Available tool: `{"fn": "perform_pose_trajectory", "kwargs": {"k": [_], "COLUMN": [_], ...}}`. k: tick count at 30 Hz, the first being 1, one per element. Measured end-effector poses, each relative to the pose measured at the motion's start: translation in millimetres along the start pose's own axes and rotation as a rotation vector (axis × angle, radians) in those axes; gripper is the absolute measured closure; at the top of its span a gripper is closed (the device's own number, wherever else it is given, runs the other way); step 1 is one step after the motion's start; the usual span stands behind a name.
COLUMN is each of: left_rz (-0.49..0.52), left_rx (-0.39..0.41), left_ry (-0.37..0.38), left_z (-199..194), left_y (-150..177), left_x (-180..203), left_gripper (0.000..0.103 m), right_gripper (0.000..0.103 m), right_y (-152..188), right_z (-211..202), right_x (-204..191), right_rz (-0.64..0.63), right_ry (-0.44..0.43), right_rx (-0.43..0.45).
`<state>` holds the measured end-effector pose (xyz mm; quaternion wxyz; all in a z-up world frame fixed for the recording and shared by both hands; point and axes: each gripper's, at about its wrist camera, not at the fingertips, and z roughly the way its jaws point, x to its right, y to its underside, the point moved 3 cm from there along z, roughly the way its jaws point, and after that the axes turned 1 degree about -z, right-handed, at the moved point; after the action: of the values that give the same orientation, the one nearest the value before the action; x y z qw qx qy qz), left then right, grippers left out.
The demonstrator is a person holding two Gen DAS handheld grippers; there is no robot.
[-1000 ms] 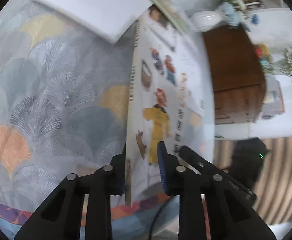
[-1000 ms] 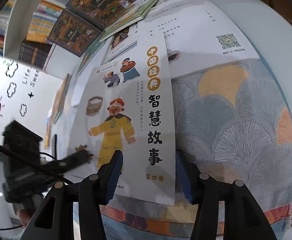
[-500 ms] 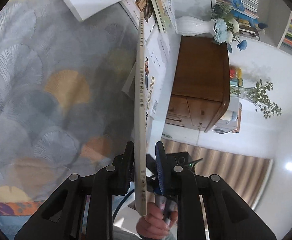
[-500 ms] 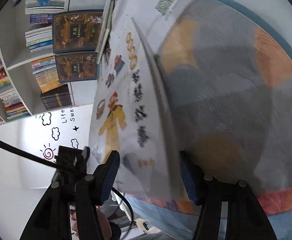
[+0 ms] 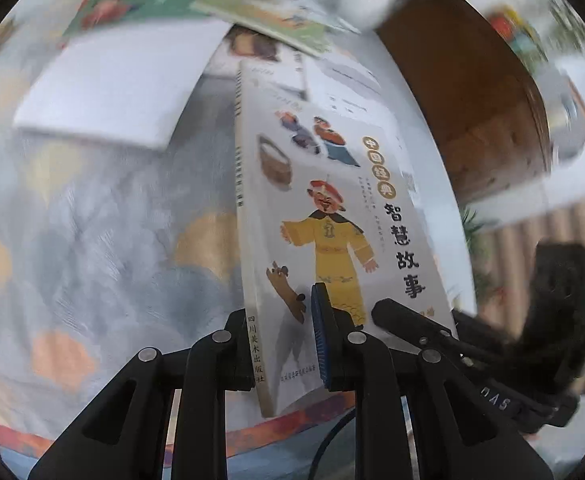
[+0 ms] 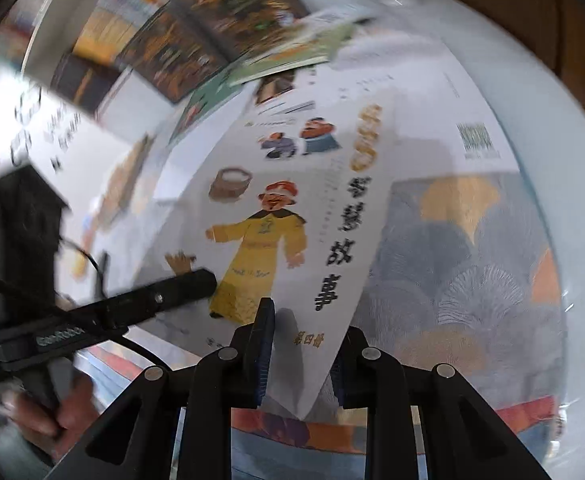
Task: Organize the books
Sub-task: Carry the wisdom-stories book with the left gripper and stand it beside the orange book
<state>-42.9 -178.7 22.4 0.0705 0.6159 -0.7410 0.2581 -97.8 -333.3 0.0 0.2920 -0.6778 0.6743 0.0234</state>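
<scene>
The picture book (image 5: 332, 240) is off the patterned tablecloth (image 5: 92, 240), tilted, with the left gripper (image 5: 280, 344) clamped on its spine corner and the right gripper (image 6: 300, 356), jaws just closed, pinching its lower free edge. It appears thin, light and flexible with a glossy, likely slippery cover. A hold near the spine looks stiffest; the free edge bows.

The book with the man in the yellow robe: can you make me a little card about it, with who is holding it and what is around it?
book: picture book, white cover, man in yellow robe, black Chinese title
held by: left gripper at the spine end; right gripper, whose jaws have just been closing, at the other bottom corner
pose: tilted up off the tablecloth
tablecloth: grey with orange fan shapes
behind it: white book, green books, all blurred
</scene>
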Motion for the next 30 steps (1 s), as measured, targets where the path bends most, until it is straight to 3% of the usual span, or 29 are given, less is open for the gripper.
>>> {"fn": "perform_pose_trajectory", "kwargs": {"k": [4, 6, 11, 15, 22, 27, 30], "left_rz": [0.104, 0.172, 0.190, 0.184, 0.070, -0.031, -0.078], "left_rx": [0.031, 0.051, 0.083, 0.147, 0.283, 0.352, 0.371], "left_ry": [0.063, 0.055, 0.115, 0.123, 0.062, -0.022, -0.065], "left_z": [-24, -39, -69, -103, -172, -212, -222], "left_y": [2, 5, 3, -5, -26, -42, -56], "left_x": [9, 11, -3, -26, -134, -241, -297], "left_gripper": [0.086, 0.086, 0.086, 0.086, 0.086, 0.086, 0.085], "right_gripper": [0.079, 0.079, 0.079, 0.079, 0.078, 0.076, 0.076], "right_y": [13, 17, 11, -8, -67, -117, -147], "right_z": [-7, -19, -38, -36, 22, 97, 140], "right_x": [-30, -42, -77, -131, -239, -317, -359], "right_rz": [-0.125, -0.140, -0.176, -0.245, -0.357, -0.389, -0.406], "right_ry": [0.036, 0.019, 0.020, 0.024, -0.076, -0.203, -0.215], "right_rx": [-0.003, 0.023, 0.070, 0.115, 0.151, 0.071, 0.036]}}
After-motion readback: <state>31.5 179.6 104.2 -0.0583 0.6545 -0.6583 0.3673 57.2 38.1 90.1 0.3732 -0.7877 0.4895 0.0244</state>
